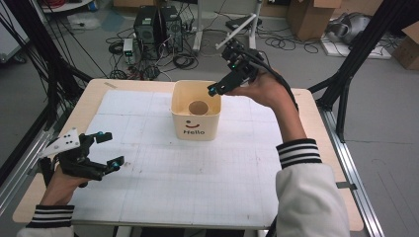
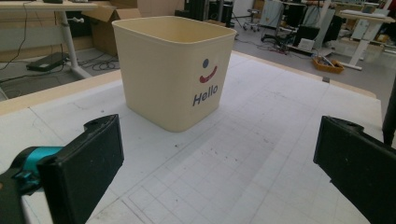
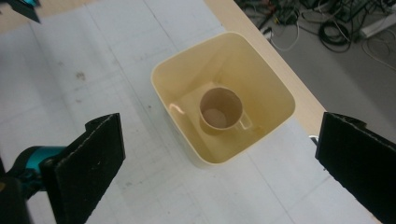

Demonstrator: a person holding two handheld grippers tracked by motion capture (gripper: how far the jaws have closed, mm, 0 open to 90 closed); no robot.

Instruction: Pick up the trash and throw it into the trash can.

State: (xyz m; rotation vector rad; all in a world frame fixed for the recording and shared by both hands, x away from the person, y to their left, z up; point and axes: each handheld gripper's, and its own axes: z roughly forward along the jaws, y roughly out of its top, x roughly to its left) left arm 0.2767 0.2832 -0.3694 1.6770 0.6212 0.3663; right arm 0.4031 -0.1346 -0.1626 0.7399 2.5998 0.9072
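Right hand-held gripper (image 1: pixel 217 89), jaws wide and empty, poised above the cream bin (image 1: pixel 195 126) on the surface; the brown cup (image 3: pixel 221 109) stands upright inside, directly below it. Left hand-held gripper (image 1: pixel 109 150), also wide, rests well apart, near the surface's left edge

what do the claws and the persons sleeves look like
Both are black two-jaw tools with flat rectangular pads and teal accents. The left claw carries a grey three-cornered plate with dark dots; a black cable trails from the right claw. The sleeves are white with black-and-white striped cuffs.
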